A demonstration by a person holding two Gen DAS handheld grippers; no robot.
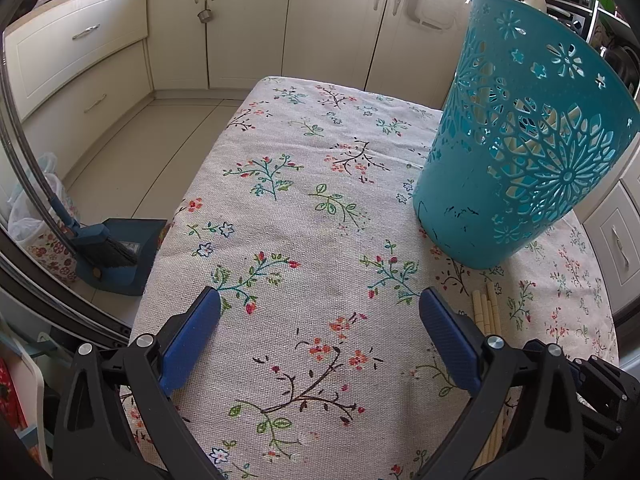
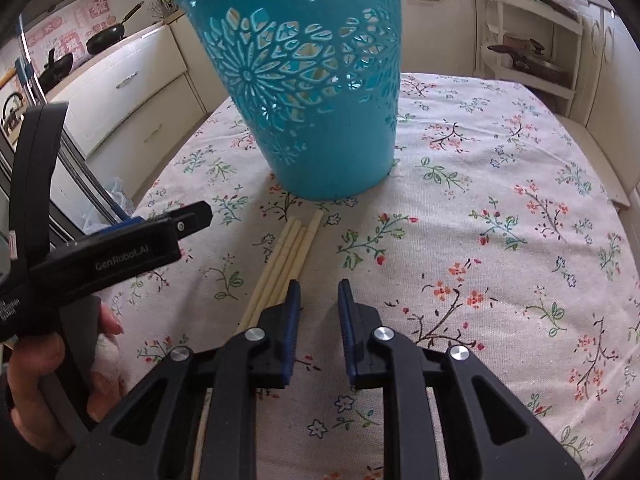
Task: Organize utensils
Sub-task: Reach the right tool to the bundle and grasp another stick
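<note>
Pale chopsticks (image 2: 286, 258) bundled flat, just beside upright teal basket (image 2: 312, 92)

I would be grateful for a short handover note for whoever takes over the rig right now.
Left gripper: open, empty, held over the bare floral tablecloth.
Right gripper: fingers narrowly apart with nothing between them; the chopsticks lie just to the left of its left finger.
Teal basket: upright on the table, just beyond the chopstick tips. Pale sticks show through its cut-outs, so some seem already inside.
Done: possibly part of the sorting.
Left: grasp the loose chopsticks and drop them into the basket.
</note>
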